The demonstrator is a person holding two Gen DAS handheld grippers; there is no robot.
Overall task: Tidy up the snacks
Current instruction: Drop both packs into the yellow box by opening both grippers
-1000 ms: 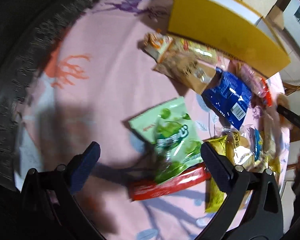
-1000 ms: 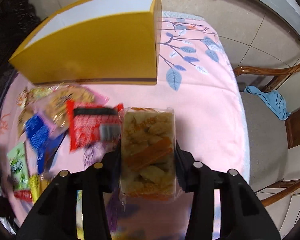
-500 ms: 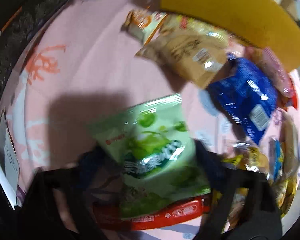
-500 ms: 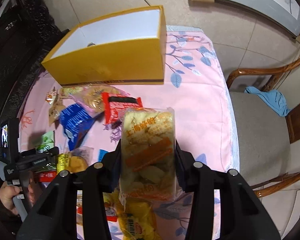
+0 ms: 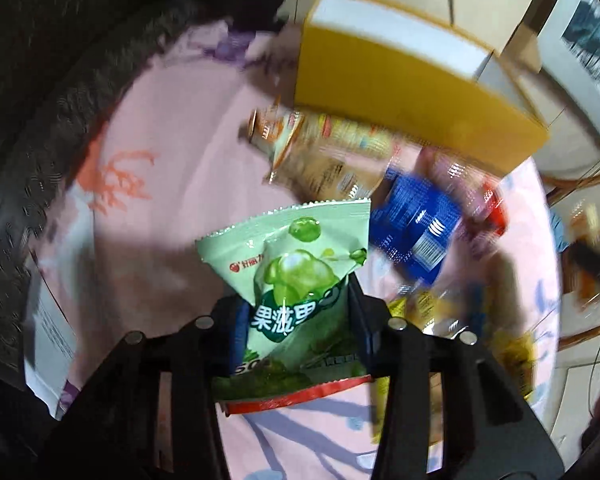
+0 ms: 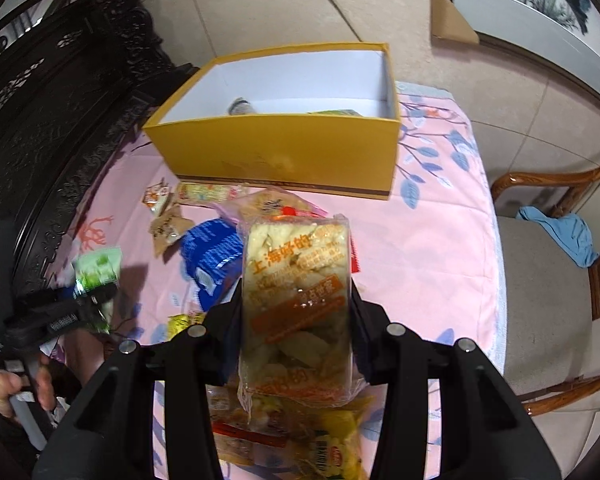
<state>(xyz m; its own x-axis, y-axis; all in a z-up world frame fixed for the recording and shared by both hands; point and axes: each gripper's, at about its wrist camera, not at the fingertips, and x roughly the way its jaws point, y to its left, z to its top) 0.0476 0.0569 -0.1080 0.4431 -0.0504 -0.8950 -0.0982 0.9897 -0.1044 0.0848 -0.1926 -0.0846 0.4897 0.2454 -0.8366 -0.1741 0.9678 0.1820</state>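
My left gripper [image 5: 298,320] is shut on a green candy bag [image 5: 296,276] and holds it above the pink tablecloth [image 5: 172,200]. It also shows in the right wrist view [image 6: 94,280]. My right gripper [image 6: 296,316] is shut on a clear pack of pastry pieces with an orange label [image 6: 296,292], held high above the table. The open yellow box [image 6: 284,148] with a white inside stands at the far side of the table; it also shows in the left wrist view [image 5: 400,96]. A couple of items lie in it.
Loose snacks lie between me and the box: a blue packet [image 6: 210,256], tan packets [image 6: 168,228], a red bar [image 5: 300,394], yellow bags [image 6: 332,448]. A wooden chair [image 6: 560,280] with a blue cloth stands right of the table. Dark carved furniture [image 6: 60,100] stands on the left.
My left gripper closed on the green candy bag and lifted it off the cloth. My right gripper rose with the pastry pack, so the box's inside now shows.
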